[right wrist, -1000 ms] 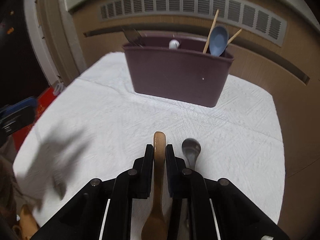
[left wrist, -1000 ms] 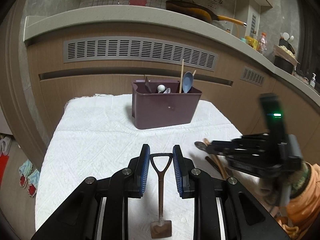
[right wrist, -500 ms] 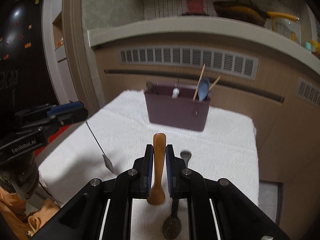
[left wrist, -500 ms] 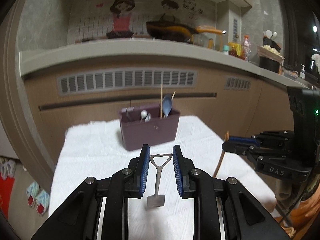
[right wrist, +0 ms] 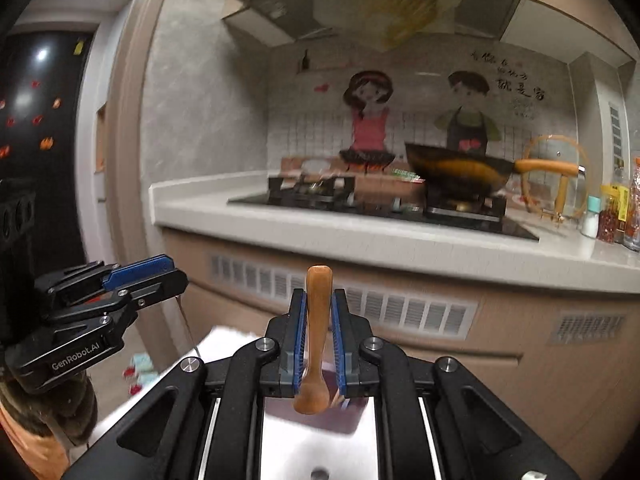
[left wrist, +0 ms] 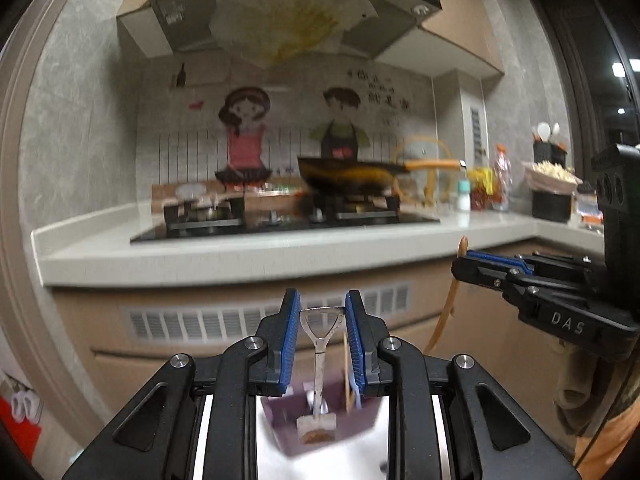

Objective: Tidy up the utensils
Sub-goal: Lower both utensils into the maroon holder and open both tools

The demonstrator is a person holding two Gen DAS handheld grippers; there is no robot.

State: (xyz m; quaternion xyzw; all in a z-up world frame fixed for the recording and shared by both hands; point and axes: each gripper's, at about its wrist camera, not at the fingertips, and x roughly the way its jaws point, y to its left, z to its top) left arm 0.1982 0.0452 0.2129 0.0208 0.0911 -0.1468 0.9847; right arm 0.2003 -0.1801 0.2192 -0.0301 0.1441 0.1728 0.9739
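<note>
L hand-held gripper pinching small metal shovel-spoon by its triangular handle, bottom centre of frame, blade hanging over purple utensil box on white cloth. R hand-held gripper clamped on wooden spoon, bowl down, lower centre; kitchen counter w/ wok behind

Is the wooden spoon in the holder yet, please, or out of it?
Out. The wooden spoon hangs clamped in the right gripper, above the purple holder.
</note>
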